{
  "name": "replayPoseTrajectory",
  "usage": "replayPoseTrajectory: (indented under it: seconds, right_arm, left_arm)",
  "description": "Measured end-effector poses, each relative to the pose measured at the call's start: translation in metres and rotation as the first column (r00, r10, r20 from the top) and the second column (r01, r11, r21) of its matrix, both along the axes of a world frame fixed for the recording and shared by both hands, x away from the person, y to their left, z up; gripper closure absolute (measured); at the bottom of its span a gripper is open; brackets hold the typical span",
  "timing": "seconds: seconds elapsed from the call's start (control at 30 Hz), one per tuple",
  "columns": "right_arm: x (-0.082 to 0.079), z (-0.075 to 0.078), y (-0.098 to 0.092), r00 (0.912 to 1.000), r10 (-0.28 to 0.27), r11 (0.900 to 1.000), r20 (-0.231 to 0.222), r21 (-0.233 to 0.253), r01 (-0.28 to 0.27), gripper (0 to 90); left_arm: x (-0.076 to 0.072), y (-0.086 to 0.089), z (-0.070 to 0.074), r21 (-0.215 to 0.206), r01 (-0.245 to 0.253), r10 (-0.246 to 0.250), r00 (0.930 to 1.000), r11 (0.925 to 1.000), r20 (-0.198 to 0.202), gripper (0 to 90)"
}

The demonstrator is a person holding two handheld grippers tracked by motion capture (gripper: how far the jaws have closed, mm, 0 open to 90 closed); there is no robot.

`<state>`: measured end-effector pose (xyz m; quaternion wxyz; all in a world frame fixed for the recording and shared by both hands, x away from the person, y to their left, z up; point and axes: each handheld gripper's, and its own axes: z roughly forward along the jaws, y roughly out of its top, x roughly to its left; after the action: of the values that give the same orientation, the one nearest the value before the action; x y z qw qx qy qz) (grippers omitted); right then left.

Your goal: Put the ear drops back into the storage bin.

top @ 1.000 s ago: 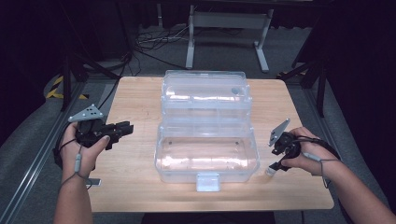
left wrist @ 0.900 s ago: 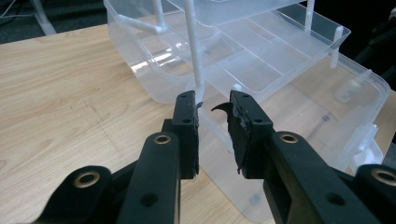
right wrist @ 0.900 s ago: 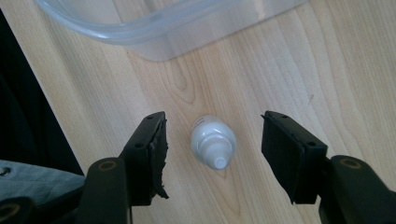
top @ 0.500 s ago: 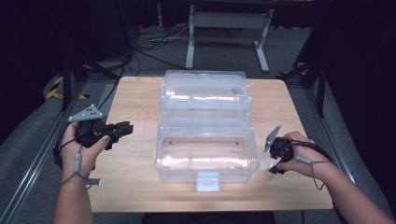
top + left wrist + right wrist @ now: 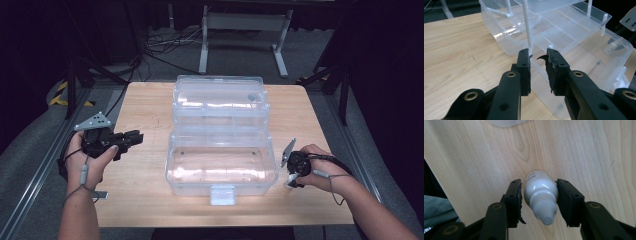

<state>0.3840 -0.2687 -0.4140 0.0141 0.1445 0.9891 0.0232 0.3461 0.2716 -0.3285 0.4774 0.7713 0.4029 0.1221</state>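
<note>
Bottle [image 5: 540, 196] sits between the right gripper's [image 5: 539, 199] jaws, standing on the table [image 5: 586, 150], cap end toward the camera. The right jaw looks to be touching the bottle's side; the left jaw is just beside it with a thin gap, so the claw is partly open and closing, no firm hold yet as I read it. Change over the last second: the right gripper [image 5: 295, 170] dropped and swung in from its raised spot by the box's [image 5: 220, 165] right front corner down onto the table, so the pick is under way. Box is open, lower tray empty, just left of that claw, likely drop target. Left gripper [image 5: 131, 137] hasn't moved: jaws a narrow gap apart, holding nothing, box's near wall [image 5: 506, 47] right ahead of the tips. Next: finish the squeeze, then lift.
</note>
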Motion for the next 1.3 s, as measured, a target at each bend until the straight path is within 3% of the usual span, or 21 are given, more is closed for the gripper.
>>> replayPoseTrajectory:
  seconds: [0.3,0.43,0.93,1.3]
  right_arm:
    - [0.001,0.003,0.0,1.0,-0.004,1.0,0.005,0.006,0.004,60.2]
    - [0.002,0.016,0.001,0.9998,-0.016,1.0,-0.01,0.022,0.017,60.2]
    - [0.0,0.064,0.007,0.9993,0.016,0.999,0.035,0.042,-0.018,60.1]
    - [-0.001,0.086,0.011,0.9983,0.029,0.998,0.05,0.046,-0.032,60.2]
  left_arm:
    - [0.0,0.0,0.0,-0.002,0.002,-0.002,1.0,1.0,-0.001,73.6]
    - [0.0,0.0,0.0,-0.002,0.002,-0.002,1.0,1.0,-0.001,73.6]
    - [-0.001,0.0,0.001,-0.001,0.007,-0.007,1.0,1.0,-0.002,73.1]
    - [-0.001,0.001,0.001,-0.004,0.003,-0.003,1.0,1.0,0.0,72.8]
